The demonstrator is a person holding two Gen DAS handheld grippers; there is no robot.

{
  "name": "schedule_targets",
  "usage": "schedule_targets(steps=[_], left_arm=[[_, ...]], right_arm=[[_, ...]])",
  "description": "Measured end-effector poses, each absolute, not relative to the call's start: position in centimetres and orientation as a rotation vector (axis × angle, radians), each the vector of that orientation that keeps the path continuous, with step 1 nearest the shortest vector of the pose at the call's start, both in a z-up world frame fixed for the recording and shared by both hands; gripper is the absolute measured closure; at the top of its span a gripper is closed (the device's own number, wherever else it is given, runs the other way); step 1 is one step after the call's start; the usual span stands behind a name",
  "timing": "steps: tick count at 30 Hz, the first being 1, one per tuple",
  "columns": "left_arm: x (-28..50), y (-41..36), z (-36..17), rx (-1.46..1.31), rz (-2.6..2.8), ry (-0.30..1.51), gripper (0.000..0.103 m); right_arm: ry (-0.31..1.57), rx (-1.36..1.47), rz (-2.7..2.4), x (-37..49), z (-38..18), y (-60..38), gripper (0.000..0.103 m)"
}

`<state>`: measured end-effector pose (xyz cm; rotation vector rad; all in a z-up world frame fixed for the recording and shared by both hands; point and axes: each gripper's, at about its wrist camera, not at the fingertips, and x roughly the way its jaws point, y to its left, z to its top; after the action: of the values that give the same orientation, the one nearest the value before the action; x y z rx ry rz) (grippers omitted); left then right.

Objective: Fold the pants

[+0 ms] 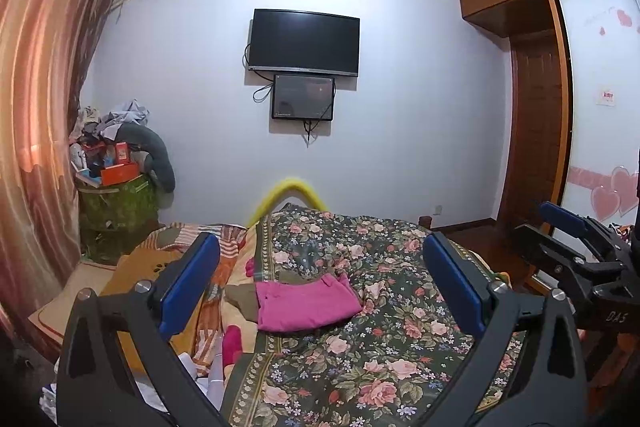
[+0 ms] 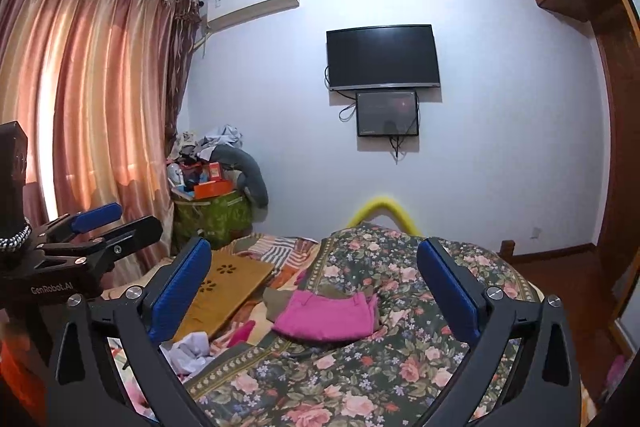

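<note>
Pink pants [image 1: 306,303] lie folded into a compact bundle on the flowered bedspread [image 1: 360,355], beside an olive-brown garment [image 1: 240,297]. My left gripper [image 1: 320,279] hovers above the bed in front of the bundle, jaws wide open, nothing between its blue pads [image 1: 188,283]. In the right wrist view the same pink pants [image 2: 326,315] rest on the bedspread [image 2: 360,379], and my right gripper [image 2: 314,283] is open and empty too. Each gripper shows at the edge of the other's view: the right gripper [image 1: 576,239] and the left gripper [image 2: 100,227].
A tan wooden lap board [image 2: 228,287] and crumpled white cloth [image 2: 192,347] lie left of the bedspread. A green hamper piled with boxes and clothes [image 1: 116,203] stands by the curtain [image 1: 36,107]. A TV [image 1: 304,43] hangs on the far wall; a wardrobe [image 1: 536,67] is right.
</note>
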<state>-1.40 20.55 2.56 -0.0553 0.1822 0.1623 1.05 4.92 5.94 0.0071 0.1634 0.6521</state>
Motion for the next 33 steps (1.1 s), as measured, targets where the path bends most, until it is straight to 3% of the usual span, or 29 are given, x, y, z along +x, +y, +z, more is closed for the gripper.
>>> schedule_targets(steps=[33], left_arm=[[-0.2,20.8,1.9,-0.055,0.116,0.221,0.0]], right_arm=[[0.177,0.015,0.648,1.1,6.4,4.5,0.001]])
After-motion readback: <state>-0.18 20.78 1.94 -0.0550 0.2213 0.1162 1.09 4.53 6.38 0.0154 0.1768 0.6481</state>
